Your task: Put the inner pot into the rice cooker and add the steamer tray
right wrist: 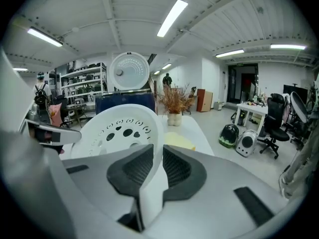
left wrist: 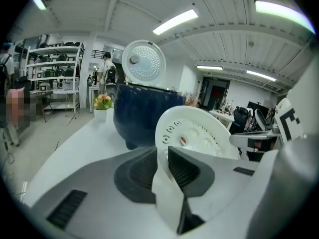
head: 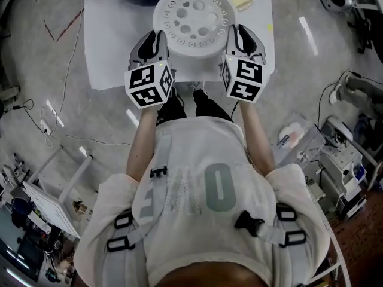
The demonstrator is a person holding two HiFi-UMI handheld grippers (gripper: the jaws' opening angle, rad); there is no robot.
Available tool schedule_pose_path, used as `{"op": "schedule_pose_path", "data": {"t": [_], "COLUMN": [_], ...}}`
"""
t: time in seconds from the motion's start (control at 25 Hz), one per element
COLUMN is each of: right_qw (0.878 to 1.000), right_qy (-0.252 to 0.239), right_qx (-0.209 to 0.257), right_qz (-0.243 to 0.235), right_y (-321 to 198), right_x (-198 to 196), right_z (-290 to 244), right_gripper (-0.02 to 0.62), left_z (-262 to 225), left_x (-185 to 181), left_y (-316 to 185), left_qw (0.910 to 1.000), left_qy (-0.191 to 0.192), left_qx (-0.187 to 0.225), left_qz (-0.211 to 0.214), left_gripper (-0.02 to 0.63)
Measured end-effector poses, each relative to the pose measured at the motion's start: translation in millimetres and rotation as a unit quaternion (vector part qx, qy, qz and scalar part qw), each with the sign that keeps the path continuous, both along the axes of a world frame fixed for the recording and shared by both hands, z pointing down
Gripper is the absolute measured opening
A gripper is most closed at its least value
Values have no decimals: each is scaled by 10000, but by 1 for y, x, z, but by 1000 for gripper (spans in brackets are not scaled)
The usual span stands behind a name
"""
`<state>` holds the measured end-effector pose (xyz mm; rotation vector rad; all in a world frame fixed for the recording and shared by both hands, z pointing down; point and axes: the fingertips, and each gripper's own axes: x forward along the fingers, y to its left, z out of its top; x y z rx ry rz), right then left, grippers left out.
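Pinching opposite edges of the white steamer tray (head: 192, 17), the left tool (head: 152, 45) and right tool (head: 242, 40) hold it between them, apparently to balance it for the open rice cooker (left wrist: 142, 113) just ahead.

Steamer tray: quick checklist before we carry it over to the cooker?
1. Left gripper jaws clamped on the rim of the white perforated plastic steamer tray: ok.
2. Right gripper jaws clamped on the opposite rim: ok.
3. Dark blue rice cooker with its round white lid standing open: ok.
4. Inner pot seated inside the cooker: cannot tell.
5. Tray roughly level between the grippers: ok.
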<state>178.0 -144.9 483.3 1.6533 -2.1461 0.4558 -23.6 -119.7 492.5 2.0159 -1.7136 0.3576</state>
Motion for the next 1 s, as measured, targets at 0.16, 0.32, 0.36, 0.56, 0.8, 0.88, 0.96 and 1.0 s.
{"op": "schedule_pose_path", "data": {"t": [0.16, 0.32, 0.36, 0.56, 0.8, 0.88, 0.96, 1.0], "right_qw": [9985, 9946, 9934, 9866, 9725, 9672, 9622, 9603], "right_qy": [-43, -162, -195, -292, -676, -726, -762, -770], "right_qx": [544, 1016, 1127, 1608, 2227, 2431, 2608, 2673], "right_qz": [32, 110, 115, 36, -102, -149, -186, -198], "right_y": [-7, -12, -13, -22, -35, -40, -44, -46], "right_x": [0, -4, -6, -17, -48, -62, -74, -79], "right_z": [-45, -90, -99, -135, -188, -205, -221, -227], "right_gripper": [69, 69, 71, 74, 72, 74, 74, 74], "left_z": [-52, -105, -115, -160, -221, -241, -258, -265], "left_x": [-1, -6, -8, -18, -48, -60, -71, -76], "left_y": [-8, -13, -15, -22, -27, -29, -31, -32], "left_qw": [9979, 9922, 9905, 9807, 9634, 9562, 9494, 9469], "left_qy": [139, 167, 139, -6, -324, -429, -502, -519], "left_qx": [632, 1236, 1369, 1952, 2656, 2889, 3091, 3163], "left_qz": [-28, -29, -30, -85, -161, -179, -222, -239], "left_gripper": [75, 69, 69, 67, 66, 66, 66, 66]}}
